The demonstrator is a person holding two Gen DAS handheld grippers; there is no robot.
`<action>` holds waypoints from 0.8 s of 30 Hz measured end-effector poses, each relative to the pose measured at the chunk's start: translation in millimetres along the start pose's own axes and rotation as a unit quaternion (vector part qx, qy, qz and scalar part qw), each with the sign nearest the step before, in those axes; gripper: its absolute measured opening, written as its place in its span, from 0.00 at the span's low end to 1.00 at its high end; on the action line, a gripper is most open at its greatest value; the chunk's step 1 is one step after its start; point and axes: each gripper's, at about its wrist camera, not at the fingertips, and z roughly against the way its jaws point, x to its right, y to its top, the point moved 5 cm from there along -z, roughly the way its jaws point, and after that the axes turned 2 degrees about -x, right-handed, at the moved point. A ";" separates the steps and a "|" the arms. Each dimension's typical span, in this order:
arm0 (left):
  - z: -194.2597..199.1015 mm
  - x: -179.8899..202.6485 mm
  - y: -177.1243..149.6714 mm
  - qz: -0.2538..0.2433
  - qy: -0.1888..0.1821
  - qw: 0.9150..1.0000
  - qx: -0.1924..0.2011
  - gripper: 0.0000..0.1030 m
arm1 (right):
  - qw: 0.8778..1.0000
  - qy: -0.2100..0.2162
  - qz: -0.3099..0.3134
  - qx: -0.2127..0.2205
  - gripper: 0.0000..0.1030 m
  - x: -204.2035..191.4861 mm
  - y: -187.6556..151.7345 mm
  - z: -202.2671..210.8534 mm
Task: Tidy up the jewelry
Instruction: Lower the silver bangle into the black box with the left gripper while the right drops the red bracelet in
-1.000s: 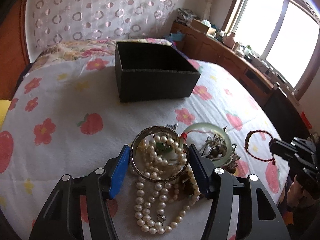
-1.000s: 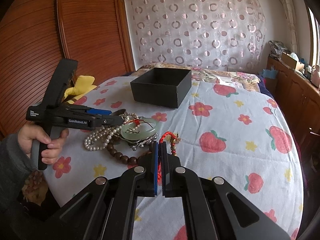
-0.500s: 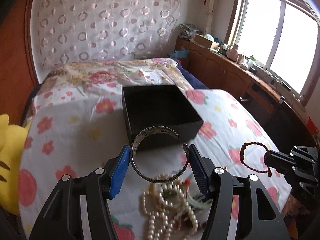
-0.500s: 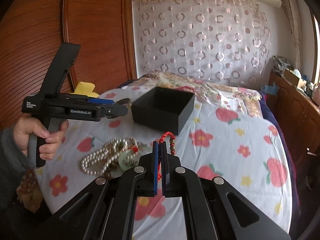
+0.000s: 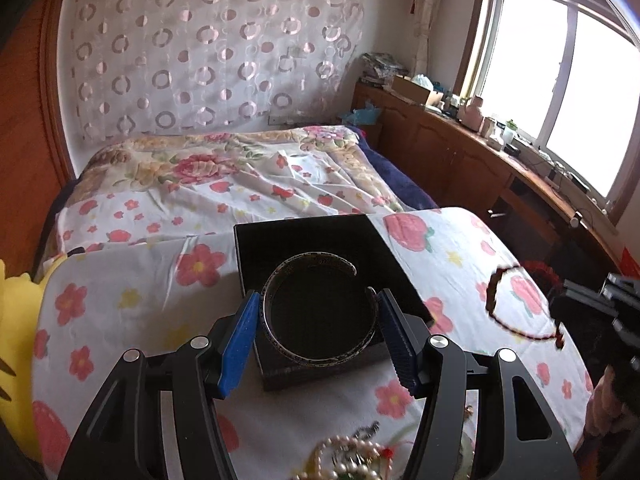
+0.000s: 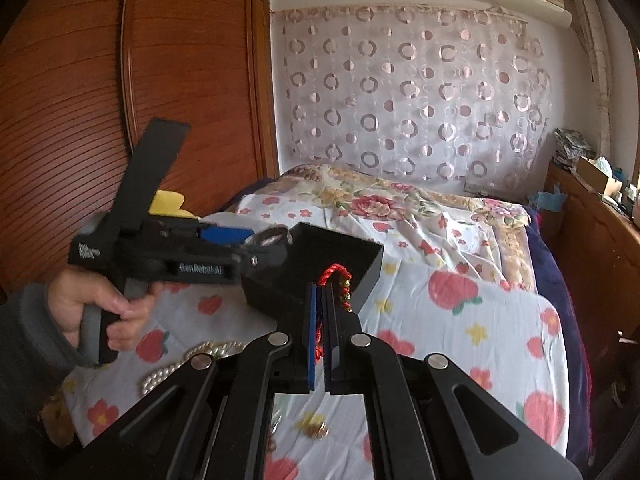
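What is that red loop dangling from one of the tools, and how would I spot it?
Start at the bed with the strawberry-print sheet and find the open black box on it. Beside the box, the right tool is shut on a red cord bracelet. Unlike the plain silver bangle in the left tool, it is knotted string with small beads.

Both bracelets lifted from pile toward box.

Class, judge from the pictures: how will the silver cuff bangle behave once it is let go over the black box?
The silver cuff bangle probably stays stiff: it spans the left claw unbent. Round, it may roll inside the black box. Its open gap suggests hard squeezing could flex it.
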 end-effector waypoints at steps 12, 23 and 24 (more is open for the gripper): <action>4.9 -20.4 7.5 0.013 0.004 1.000 0.025 0.65 | 0.999 0.031 0.012 -0.013 0.03 9.0 27.5 -61.5; 32.1 -58.9 -15.9 0.027 0.052 0.998 0.033 0.76 | 0.998 0.041 0.005 -0.045 0.04 7.5 25.0 -103.5; 34.6 -59.3 -19.5 0.029 0.053 0.998 0.033 0.76 | 0.998 0.039 0.005 -0.047 0.04 8.2 24.9 -104.1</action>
